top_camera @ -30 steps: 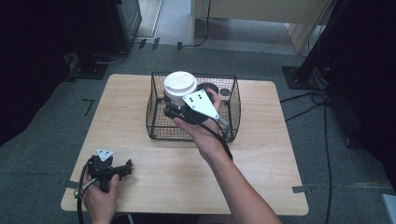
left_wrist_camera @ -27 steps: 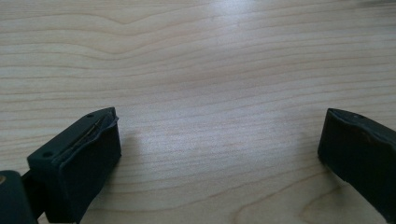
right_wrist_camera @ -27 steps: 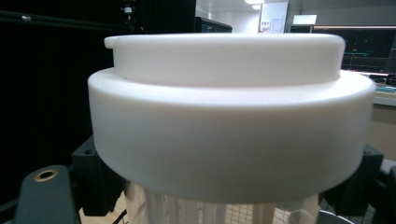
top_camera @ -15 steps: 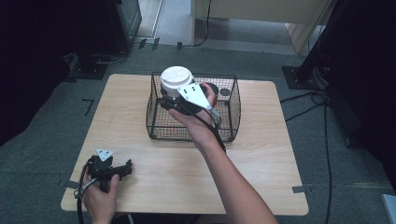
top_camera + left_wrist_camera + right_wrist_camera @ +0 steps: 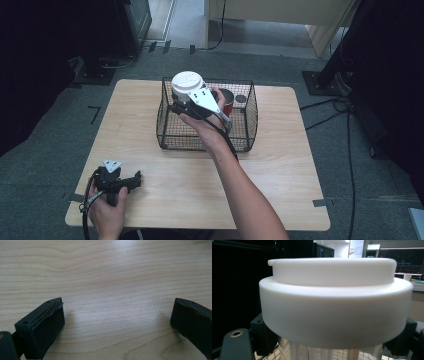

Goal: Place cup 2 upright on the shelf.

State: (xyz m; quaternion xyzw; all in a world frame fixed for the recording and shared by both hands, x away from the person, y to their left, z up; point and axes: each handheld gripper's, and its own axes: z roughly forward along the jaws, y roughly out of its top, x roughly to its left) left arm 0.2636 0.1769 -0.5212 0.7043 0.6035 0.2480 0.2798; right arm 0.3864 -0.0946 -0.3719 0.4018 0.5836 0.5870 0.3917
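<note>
Lowering a white-lidded canister (image 5: pixel 187 84) into the wire basket (image 5: pixel 250 122) at upper centre of the high view, by the look of it. Right claw (image 5: pixel 181 107) clamped on the shiny metal body just under the wide white lid (image 5: pixel 335 305), one black pad at each lower corner of the right gripper view. Canister upright, above the basket's upper-left corner, base hidden by hand and claw, so no telling whether it touches the mesh floor. Red can (image 5: pixel 227 102) already inside, toward the right of the basket, near the canister. Left claw (image 5: pixel 116 322) at lower left of the high view, gaping wide over bare bench (image 5: pixel 105 272), nothing between the pads. Next move, most likely: sinking straight down past the rim, clear of the red can, then releasing once the base sits flat. No brand, label or legible writing on lid, can or basket.
</note>
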